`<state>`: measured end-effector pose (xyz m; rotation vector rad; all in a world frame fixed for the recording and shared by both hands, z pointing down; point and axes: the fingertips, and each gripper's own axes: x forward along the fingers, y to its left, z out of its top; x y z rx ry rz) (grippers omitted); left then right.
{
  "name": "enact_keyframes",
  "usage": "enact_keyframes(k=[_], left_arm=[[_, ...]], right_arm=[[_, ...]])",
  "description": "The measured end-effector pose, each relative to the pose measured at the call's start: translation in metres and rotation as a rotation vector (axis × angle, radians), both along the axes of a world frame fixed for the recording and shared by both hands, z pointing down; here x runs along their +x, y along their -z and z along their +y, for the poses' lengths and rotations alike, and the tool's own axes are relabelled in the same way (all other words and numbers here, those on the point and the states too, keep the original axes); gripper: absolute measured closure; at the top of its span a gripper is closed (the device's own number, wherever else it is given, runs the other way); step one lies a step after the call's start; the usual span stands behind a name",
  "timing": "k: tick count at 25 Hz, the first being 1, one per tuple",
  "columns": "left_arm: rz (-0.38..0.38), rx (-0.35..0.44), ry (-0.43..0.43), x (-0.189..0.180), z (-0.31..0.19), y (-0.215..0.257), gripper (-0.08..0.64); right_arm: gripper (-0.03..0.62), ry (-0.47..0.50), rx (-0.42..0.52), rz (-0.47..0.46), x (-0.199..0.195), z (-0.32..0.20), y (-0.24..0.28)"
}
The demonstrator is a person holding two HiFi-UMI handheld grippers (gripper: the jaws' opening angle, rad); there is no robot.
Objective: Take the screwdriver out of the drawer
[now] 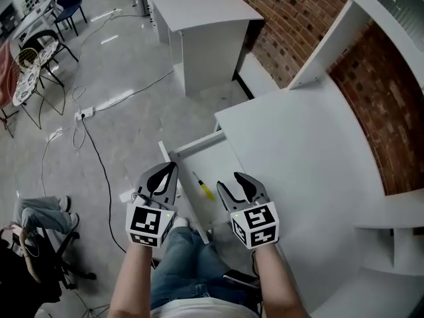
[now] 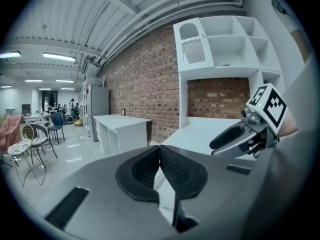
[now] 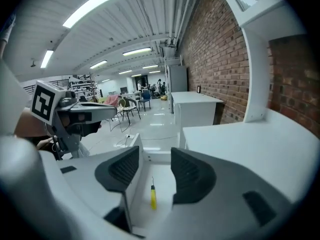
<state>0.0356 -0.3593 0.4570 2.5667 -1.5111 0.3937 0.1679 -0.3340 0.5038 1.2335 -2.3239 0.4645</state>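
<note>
The white drawer [image 1: 196, 146], at the centre of the head view, stands pulled out from the white desk [image 1: 298, 171]; we judge the lifting is all left to do. Its only visible content, the yellow-handled screwdriver [image 1: 204, 188], lies flat on the drawer floor. Our right hand-held gripper [image 1: 232, 183] hovers near it, jaws spread and empty. Our left hand-held gripper [image 1: 168, 171] is pressed together on nothing.

Leaving the drawer [image 1: 218, 159] open from above, room around the screwdriver [image 1: 204, 187]; hemming it with side wall [image 1: 188, 207] at nine o'clock, desktop [image 1: 311, 171] at three.
</note>
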Motion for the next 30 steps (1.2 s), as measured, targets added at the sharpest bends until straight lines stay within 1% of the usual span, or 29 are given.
enact_keyframes(k=[7, 13, 17, 20, 26, 28, 29, 30], left_arm=[[0.0, -0.105, 0.011, -0.016, -0.01, -0.058, 0.546], [0.007, -0.18, 0.062, -0.039, -0.009, -0.096, 0.546], [0.008, -0.215, 0.092, -0.057, -0.005, -0.117, 0.546], [0.013, -0.226, 0.109, -0.068, -0.006, -0.13, 0.546], [0.008, -0.258, 0.111, -0.081, 0.002, -0.156, 0.546], [0.01, -0.267, 0.107, -0.084, 0.004, -0.16, 0.546], [0.012, -0.272, 0.105, -0.085, 0.005, -0.161, 0.546], [0.013, -0.275, 0.102, -0.087, 0.006, -0.163, 0.546]], right_arm=[[0.388, 0.036, -0.161, 0.074, -0.019, -0.001, -0.089], [0.39, 0.064, -0.356, 0.127, -0.034, 0.006, -0.177], [0.399, 0.088, -0.453, 0.19, -0.037, 0.01, -0.227], [0.409, 0.099, -0.498, 0.235, -0.04, 0.005, -0.256], [0.423, 0.117, -0.581, 0.313, -0.048, 0.006, -0.306], [0.426, 0.119, -0.587, 0.359, -0.048, 0.007, -0.314], [0.459, 0.12, -0.577, 0.385, -0.047, 0.007, -0.314], [0.46, 0.122, -0.564, 0.404, -0.046, 0.005, -0.313]])
